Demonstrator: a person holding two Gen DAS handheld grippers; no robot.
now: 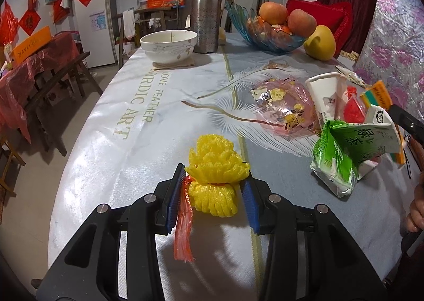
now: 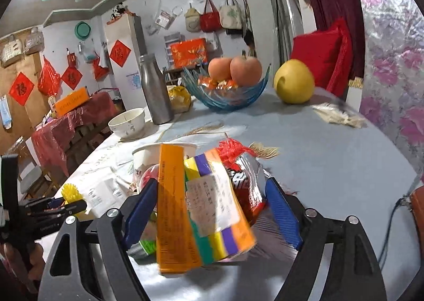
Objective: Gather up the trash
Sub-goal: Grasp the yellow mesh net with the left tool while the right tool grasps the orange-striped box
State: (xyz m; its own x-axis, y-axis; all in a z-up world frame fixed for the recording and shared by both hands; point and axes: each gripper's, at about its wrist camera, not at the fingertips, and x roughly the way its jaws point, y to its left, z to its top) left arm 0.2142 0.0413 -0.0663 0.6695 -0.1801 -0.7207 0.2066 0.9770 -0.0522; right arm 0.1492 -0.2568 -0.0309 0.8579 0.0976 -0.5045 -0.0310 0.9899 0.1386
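My left gripper (image 1: 212, 196) is shut on a yellow foam fruit net (image 1: 216, 166) with a red plastic strip (image 1: 182, 227) hanging from it, just above the tablecloth. To its right lies a trash pile: a green tea carton (image 1: 344, 147), a paper cup (image 1: 323, 94) and a pink flowered plastic wrap (image 1: 283, 105). My right gripper (image 2: 212, 208) is shut on a bundle from that pile: an orange and rainbow-striped box (image 2: 175, 211) and a red-silver wrapper (image 2: 246, 187). Its blue pads touch both sides. The paper cup (image 2: 148, 155) stands behind the bundle.
At the far end of the table stand a white bowl (image 1: 169, 44), a steel flask (image 1: 206, 9), a blue glass fruit bowl (image 1: 265, 39) with apples and a yellow pomelo (image 1: 319, 43). A wooden bench (image 1: 53, 84) runs along the left edge. A flowered wall covering (image 2: 392, 76) is on the right.
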